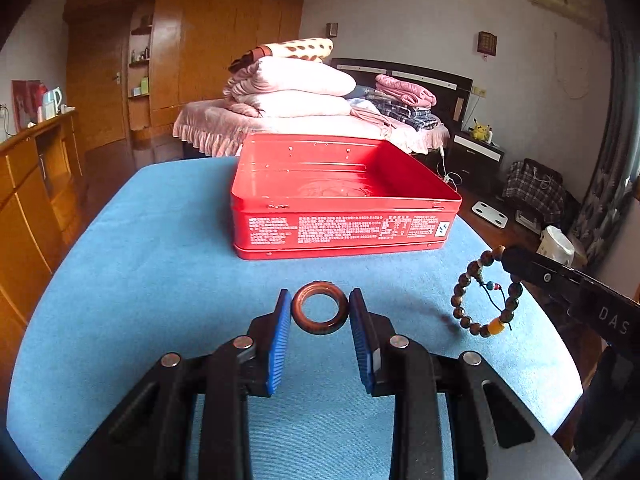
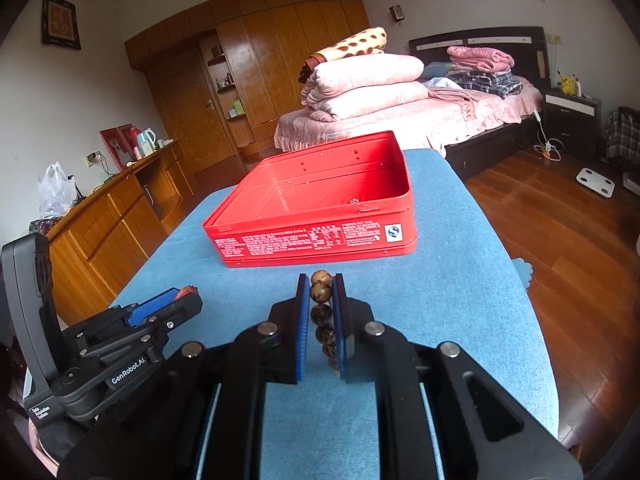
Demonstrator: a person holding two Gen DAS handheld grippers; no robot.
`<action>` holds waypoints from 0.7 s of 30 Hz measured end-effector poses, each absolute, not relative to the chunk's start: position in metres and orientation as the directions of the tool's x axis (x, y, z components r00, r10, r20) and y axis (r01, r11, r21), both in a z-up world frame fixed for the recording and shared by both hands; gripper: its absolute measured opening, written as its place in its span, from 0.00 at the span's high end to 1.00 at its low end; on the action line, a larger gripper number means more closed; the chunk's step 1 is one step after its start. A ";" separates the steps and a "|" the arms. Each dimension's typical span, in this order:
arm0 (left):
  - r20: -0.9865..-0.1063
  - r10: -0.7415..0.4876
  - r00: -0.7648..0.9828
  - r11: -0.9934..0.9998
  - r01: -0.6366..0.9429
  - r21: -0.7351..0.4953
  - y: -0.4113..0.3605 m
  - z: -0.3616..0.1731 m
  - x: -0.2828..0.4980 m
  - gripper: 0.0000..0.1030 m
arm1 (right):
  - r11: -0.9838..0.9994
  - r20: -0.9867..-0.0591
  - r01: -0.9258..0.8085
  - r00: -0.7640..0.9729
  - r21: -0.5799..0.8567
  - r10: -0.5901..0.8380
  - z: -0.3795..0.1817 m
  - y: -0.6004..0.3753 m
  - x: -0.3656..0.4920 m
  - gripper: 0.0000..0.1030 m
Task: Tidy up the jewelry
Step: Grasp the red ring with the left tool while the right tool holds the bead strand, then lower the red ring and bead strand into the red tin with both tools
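- Blue cloth-covered table (image 1: 160,240): work surface.
- Red open metal tin (image 1: 344,196): rear centre, likely destination.
- Left gripper (image 1: 320,312): spread, flanking dark wooden ring bangle (image 1: 319,314); contact unclear.
- Right gripper (image 2: 321,292): clenched on brown beaded bracelet (image 1: 486,292), hanging lifted for transfer.

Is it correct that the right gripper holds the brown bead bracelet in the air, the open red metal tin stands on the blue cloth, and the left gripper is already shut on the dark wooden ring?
Not entirely. The left gripper is open: in the left wrist view the dark wooden ring lies between its spread blue pads, on the blue cloth. The rest holds: the right gripper grips the brown bead bracelet, and the open red metal tin stands on the cloth.
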State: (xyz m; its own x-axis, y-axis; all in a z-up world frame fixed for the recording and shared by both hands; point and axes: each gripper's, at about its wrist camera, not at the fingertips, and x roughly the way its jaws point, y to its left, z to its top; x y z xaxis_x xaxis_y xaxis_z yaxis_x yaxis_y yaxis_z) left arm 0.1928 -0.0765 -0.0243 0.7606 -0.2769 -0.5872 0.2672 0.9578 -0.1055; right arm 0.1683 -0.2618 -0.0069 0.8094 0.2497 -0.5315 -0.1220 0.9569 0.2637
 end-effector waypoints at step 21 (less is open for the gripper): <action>-0.506 -0.261 0.822 0.965 0.227 -0.130 -0.061 0.026 0.248 0.72 | 0.967 -0.492 -0.168 0.837 0.190 0.242 0.039 -0.228 0.222 0.90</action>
State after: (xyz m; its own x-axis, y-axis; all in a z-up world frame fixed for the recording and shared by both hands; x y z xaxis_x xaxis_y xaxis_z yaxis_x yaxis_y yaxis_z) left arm 0.2480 -0.0609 0.0264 0.8218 -0.2615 -0.5063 0.2271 0.9652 -0.1299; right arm 0.2224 -0.2279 0.0395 0.8366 0.2417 -0.4917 -0.1675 0.9673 0.1904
